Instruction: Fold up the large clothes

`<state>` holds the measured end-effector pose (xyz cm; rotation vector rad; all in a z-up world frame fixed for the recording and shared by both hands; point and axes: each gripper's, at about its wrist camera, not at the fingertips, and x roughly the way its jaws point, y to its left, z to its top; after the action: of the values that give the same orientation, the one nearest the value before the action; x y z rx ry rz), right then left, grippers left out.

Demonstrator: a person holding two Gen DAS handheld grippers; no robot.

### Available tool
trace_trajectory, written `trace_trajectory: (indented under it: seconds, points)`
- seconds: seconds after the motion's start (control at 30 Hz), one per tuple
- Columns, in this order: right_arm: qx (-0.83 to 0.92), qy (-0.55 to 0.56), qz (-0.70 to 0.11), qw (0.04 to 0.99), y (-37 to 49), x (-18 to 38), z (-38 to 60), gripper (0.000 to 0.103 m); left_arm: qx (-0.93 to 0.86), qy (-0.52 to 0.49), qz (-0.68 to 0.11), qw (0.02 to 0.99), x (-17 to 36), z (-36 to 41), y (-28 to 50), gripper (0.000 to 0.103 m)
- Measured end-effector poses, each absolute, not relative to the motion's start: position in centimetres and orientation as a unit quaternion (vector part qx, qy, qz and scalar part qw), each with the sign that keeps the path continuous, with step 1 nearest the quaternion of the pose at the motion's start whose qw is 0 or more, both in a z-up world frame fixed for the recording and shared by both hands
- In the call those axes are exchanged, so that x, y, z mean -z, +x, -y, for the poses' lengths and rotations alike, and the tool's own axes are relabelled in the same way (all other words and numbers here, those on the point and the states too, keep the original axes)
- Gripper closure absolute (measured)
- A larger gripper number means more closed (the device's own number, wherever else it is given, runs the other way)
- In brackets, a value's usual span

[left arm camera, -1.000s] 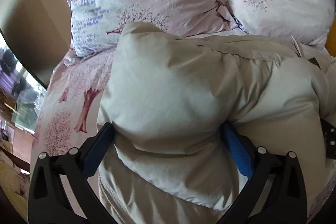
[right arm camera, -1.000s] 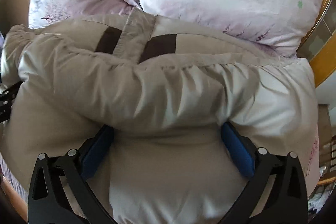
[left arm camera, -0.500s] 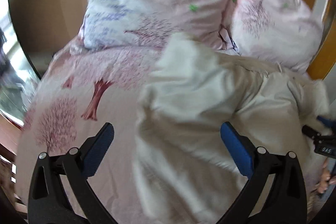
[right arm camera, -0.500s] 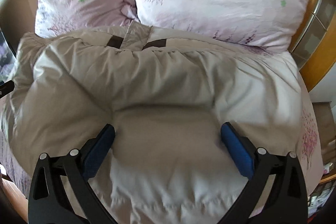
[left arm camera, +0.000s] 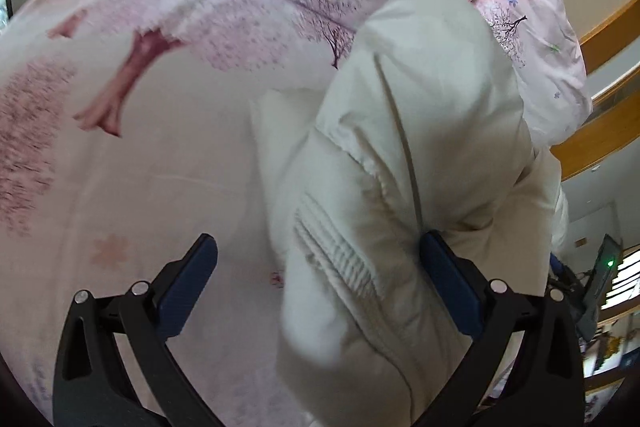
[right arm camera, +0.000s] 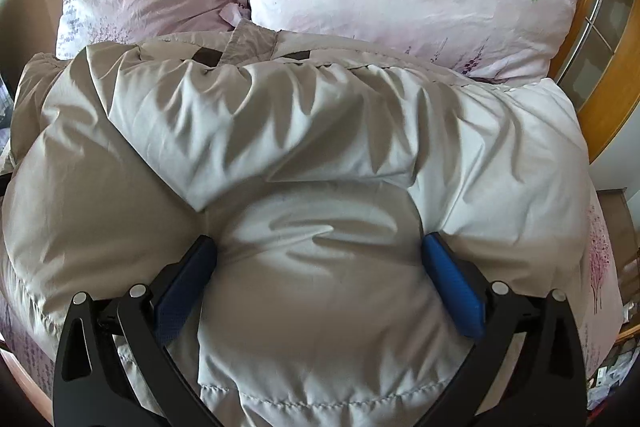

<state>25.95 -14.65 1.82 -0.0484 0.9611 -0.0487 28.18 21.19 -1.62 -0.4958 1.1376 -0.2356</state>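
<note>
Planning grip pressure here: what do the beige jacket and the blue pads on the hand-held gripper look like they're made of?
Jacket: looks like thin, smooth woven synthetic with a slight sheen over puffy filling, going by the sharp creases, billowing and stitched seams; the fibre can't be confirmed. Pads of the right hand-held gripper: matte blue, finely textured, probably rubber or soft plastic, on black frames that look like rigid plastic.

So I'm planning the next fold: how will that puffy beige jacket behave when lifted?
The jacket is probably floppy: it sags around the right claw. Likely light for its bulk, given the puffed quilting. Its smooth shell may slip, and it looks apt to spring back.
</note>
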Motion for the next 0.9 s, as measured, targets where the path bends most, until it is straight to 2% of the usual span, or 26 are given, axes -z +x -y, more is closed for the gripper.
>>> trace_trajectory:
  seconds: [0.17,0.2,0.23,0.3,0.33,0.4,0.43,0.53,0.63,0.9]
  points:
    - [0.026,-0.027,-0.464,0.885,26.1,-1.6,14.4,0.001,0.108,-0.243,-0.529,0.806,1.7,-20.3,28.4,0.002]
    - [0.026,-0.027,-0.464,0.885,26.1,-1.6,14.3,0.001,0.112,-0.25,-0.531,0.802,1.8,-20.1,28.4,0.007]
    - [0.026,-0.026,-0.464,0.885,26.2,-1.5,14.3,0.001,0.122,-0.264,-0.531,0.796,1.8,-20.0,28.4,0.021]
    - [0.026,-0.025,-0.464,0.885,26.2,-1.5,14.3,0.001,0.126,-0.293,-0.532,0.784,2.1,-19.8,28.2,0.03]
    - [0.026,-0.024,-0.465,0.885,26.2,-1.4,14.3,0.001,0.126,-0.293,-0.53,0.786,2.0,-19.7,28.1,0.039]
    - [0.027,-0.023,-0.464,0.885,26.2,-1.4,14.3,0.001,0.123,-0.287,-0.525,0.792,1.3,-19.0,27.8,0.049]
    - [0.027,-0.024,-0.464,0.885,26.3,-1.4,14.3,0.001,0.122,-0.285,-0.522,0.794,0.9,-18.7,27.7,0.058]
    - [0.032,-0.028,-0.463,0.885,26.4,-1.3,14.1,0.001,0.126,-0.285,-0.512,0.801,-0.7,-18.2,27.7,0.075]
    - [0.038,-0.031,-0.462,0.885,26.6,-1.1,14.1,0.001,0.135,-0.296,-0.491,0.808,-2.6,-17.8,27.8,0.079]
    - [0.05,-0.038,-0.465,0.883,27.4,-0.7,14.2,0.001,0.186,-0.283,-0.425,0.839,-9.4,-15.0,27.1,0.081]
